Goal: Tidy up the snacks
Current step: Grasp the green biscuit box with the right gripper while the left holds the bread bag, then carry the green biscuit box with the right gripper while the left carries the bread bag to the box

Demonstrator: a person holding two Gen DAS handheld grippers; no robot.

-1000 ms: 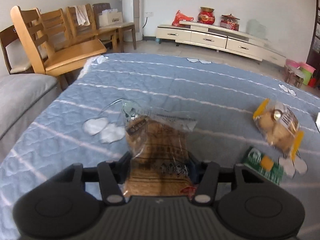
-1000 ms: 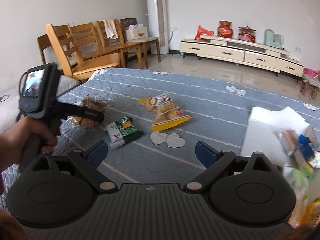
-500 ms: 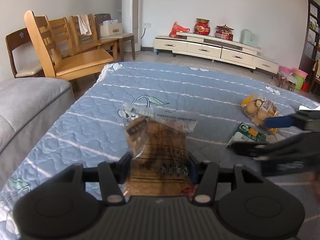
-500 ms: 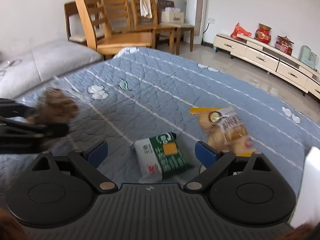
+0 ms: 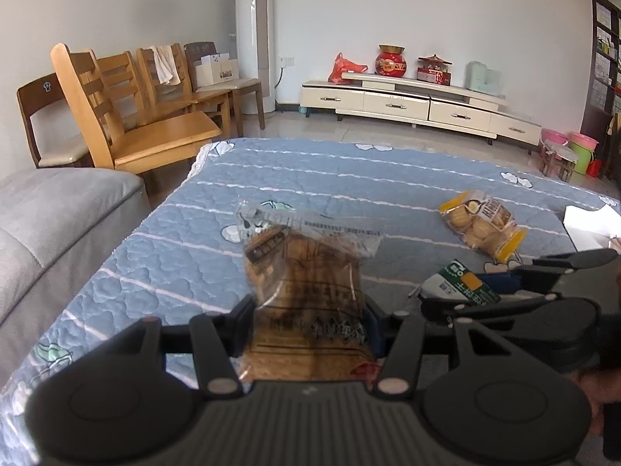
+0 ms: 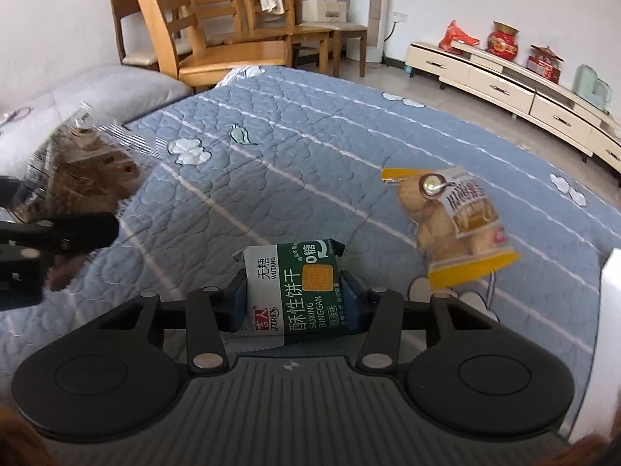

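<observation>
While the green biscuit packet (image 6: 297,291) sits between the two blue pads of the right tongs (image 6: 295,295), the step in hand looks like lifting it from the blue quilt (image 6: 310,147). These tongs have just been closing, and now they press the packet on both long sides. To do it well, I think the squeeze must stay gentle, because the biscuits inside are brittle, and the lift should go straight up so the loose crimped end does not drag on the quilt.

The packet is a flat, firm block in glossy film, green and white with a yellow square. To the right of it, near but apart, lies the yellow-edged cookie bag (image 6: 450,225), puffy and lumpy with round cookies. To the left of it, well apart and raised above the quilt, the left tongs (image 5: 308,322) hold narrowly a clear crinkled bag of brown crackers (image 5: 306,283). The quilt is soft and stitched in a cloud pattern. Further right of the packet a white edge (image 6: 609,310) shows; what it is I cannot tell.
</observation>
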